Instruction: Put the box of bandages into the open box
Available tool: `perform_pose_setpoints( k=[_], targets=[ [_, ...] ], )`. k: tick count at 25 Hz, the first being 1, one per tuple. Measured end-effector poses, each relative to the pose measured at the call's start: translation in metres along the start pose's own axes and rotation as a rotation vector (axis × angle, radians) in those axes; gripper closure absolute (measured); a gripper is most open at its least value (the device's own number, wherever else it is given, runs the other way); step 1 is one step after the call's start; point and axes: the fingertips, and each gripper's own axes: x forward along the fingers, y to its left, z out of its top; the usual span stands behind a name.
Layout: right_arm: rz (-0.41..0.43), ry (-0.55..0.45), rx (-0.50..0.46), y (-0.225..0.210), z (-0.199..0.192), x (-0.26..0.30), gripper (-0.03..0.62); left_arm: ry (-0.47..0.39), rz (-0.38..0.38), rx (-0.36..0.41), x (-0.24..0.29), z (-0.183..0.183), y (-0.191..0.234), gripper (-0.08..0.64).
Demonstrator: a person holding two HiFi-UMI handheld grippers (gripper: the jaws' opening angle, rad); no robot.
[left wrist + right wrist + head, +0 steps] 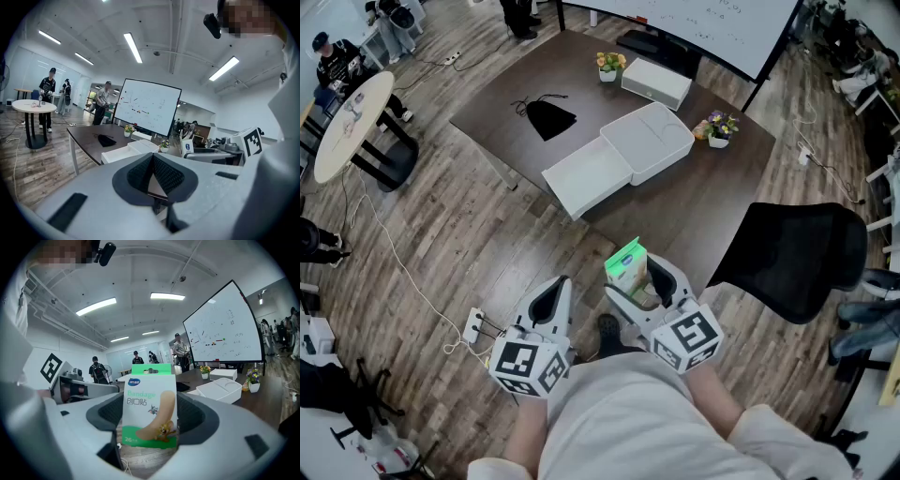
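Two grippers are hanging close to the body, over the wood floor and short of the desk (694, 211).

The left gripper (555, 292) is sitting with its jaws pressed together on nothing. The right gripper (643, 279) is clamping the bandage box (150, 401) low down, pads on its two narrow sides. Most of the card is standing proud of the jaws, well apart from the desk.

Risk 1: the card is looking light and the hold is low. A harder squeeze could be buckling it; a quick swing could be tipping it out onto the floor.

Risk 2: a power strip (473, 326) with its cable is lying on the floor just left of the feet, and a chair (797, 258) is standing by the desk's near right edge. Either could be snagging the approach.

Risk 3: the open box (581, 192) is lying at the desk's near left edge as two white halves, touching. I am not telling tray from lid here. Letting go over the wrong half, or short of the edge, is the likeliest miss.

Risk 4: a flower pot (717, 129) is standing just beside the far half, toward the right corner; a wide sweep could be knocking it. The pouch (548, 117) is lying well apart, toward the left corner.
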Motion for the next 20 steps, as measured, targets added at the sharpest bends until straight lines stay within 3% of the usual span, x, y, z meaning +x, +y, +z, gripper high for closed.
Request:
perform_pose_setpoints(
  k=[6,14,20],
  targets=[
    [0.020,-0.006,-0.018,-0.004,0.005,0.001,0.239,0.011,0.018,0.005,0.003,-0.002,-0.001,0.557],
    [0.039,-0.034,0.030,-0.010,0.007,0.000,0.238,0.024,0.048,0.016,0.006,-0.009,-0.004,0.555],
    [0.037,0.005,0.033,-0.005,0.001,0.010,0.238,0.028,0.045,0.007,0.004,-0.009,0.005,0.557]
  ],
)
